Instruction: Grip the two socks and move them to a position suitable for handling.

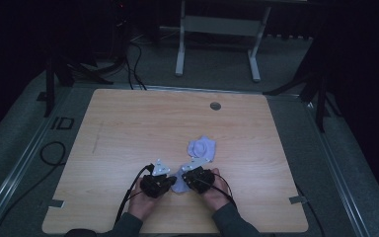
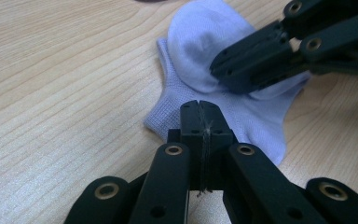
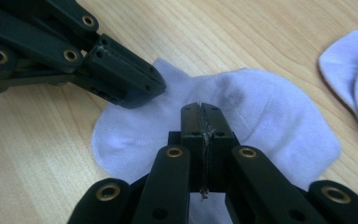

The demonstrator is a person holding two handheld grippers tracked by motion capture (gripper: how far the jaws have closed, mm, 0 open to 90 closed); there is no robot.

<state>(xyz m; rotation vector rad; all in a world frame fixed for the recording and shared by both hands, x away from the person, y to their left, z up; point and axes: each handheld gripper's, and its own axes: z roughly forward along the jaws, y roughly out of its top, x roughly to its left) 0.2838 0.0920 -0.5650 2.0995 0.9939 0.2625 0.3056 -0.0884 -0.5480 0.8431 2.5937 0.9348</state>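
Note:
A white sock (image 1: 179, 188) (image 2: 256, 121) (image 3: 270, 116) lies flat on the wooden table (image 1: 128, 128) between my two grippers. My left gripper (image 1: 173, 181) (image 2: 199, 108) has its jaws shut, with the tips resting over the sock's ribbed edge; the right gripper view shows it (image 3: 161, 86) at the sock's corner. My right gripper (image 1: 184, 177) (image 3: 200, 111) is also shut, its tips down on the sock's middle; in the left gripper view it (image 2: 216, 65) presses against the sock's rounded part. Whether fabric is pinched in either pair of jaws is hidden.
A second white sock (image 1: 202, 148) (image 3: 354, 79) lies bunched just beyond the right gripper. A round grey grommet (image 1: 215, 105) sits near the table's far edge. Another desk's white legs (image 1: 180, 49) stand behind the table. Cables trail off the left side.

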